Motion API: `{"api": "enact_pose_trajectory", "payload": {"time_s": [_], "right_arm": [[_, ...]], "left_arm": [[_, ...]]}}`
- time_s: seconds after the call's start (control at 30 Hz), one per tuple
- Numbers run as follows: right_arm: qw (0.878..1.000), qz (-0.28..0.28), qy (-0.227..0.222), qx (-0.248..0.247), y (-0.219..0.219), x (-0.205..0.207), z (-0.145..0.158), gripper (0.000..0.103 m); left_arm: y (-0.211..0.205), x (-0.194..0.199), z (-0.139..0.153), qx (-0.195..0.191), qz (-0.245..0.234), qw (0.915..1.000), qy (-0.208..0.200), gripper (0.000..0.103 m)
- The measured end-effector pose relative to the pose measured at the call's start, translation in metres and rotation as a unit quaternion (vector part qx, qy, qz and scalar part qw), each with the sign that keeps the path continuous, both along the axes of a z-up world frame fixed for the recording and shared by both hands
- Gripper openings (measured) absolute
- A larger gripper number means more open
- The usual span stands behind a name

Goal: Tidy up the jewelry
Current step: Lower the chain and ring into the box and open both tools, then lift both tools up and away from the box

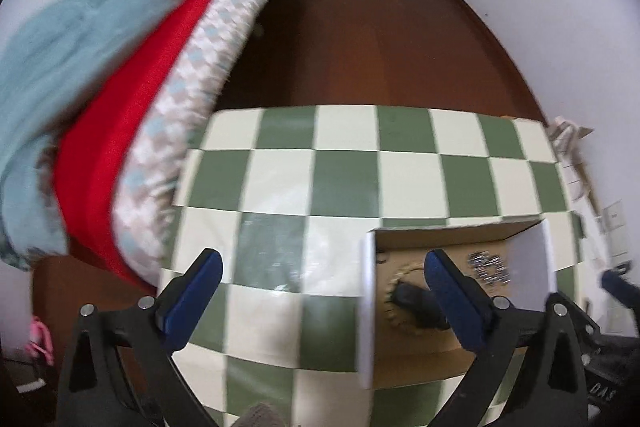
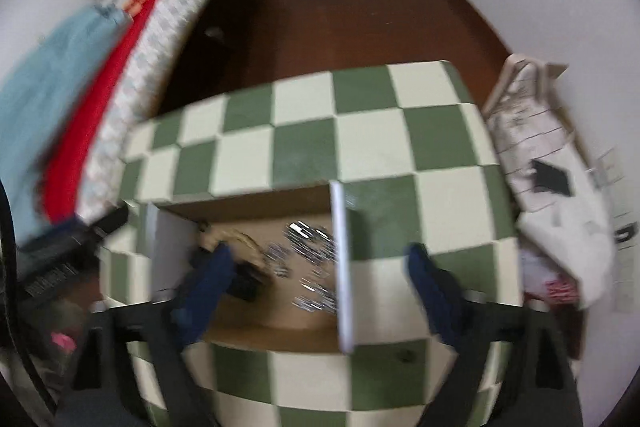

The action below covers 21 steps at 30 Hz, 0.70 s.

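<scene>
Jewelry all inside cardboard box point(image 2: 256, 327) on checkered counter point(image 1: 340, 163); silver chain point(image 2: 308, 247) right side, beaded bracelet point(image 1: 394, 293) w/ dark item left, presumably kept apart vs tangling; left gripper point(image 1: 324, 303) jaws wide, empty, beside box; right gripper point(image 2: 316, 303) spread, empty, straddling box wall; frames blurred.

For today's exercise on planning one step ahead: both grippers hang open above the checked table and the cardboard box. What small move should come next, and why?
Probably lower the right gripper into the box toward the silver chain. Both it and the left gripper are open and hold nothing, and the jewelry lies loose on the box floor.
</scene>
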State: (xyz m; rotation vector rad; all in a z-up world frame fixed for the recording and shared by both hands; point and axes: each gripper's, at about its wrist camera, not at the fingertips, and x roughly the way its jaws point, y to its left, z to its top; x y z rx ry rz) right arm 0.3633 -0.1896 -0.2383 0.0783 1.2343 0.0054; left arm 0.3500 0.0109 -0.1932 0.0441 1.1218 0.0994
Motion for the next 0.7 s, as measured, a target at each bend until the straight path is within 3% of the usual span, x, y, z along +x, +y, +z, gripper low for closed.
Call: {"api": "enact_pose_trajectory", "payload": {"time_s": [0.1, 0.27, 0.7], "right_arm": [[0.999, 0.009, 0.0, -0.04, 0.005, -0.017, -0.007, 0.102], [0.998, 0.012, -0.014, -0.052, 0.01, -0.041, -0.007, 0.103], [0.992, 0.01, -0.101, -0.07, 0.026, -0.102, 0.06, 0.103]], "left_arm": [[0.001, -0.019, 0.0, 0.026, 0.002, 0.9995, -0.019, 0.103], [0.0, -0.047, 0.004, 0.045, 0.003, 0.9979, -0.046, 0.103], [0.0, -0.114, 0.044, 0.038, 0.011, 0.995, -0.092, 0.103]]}}
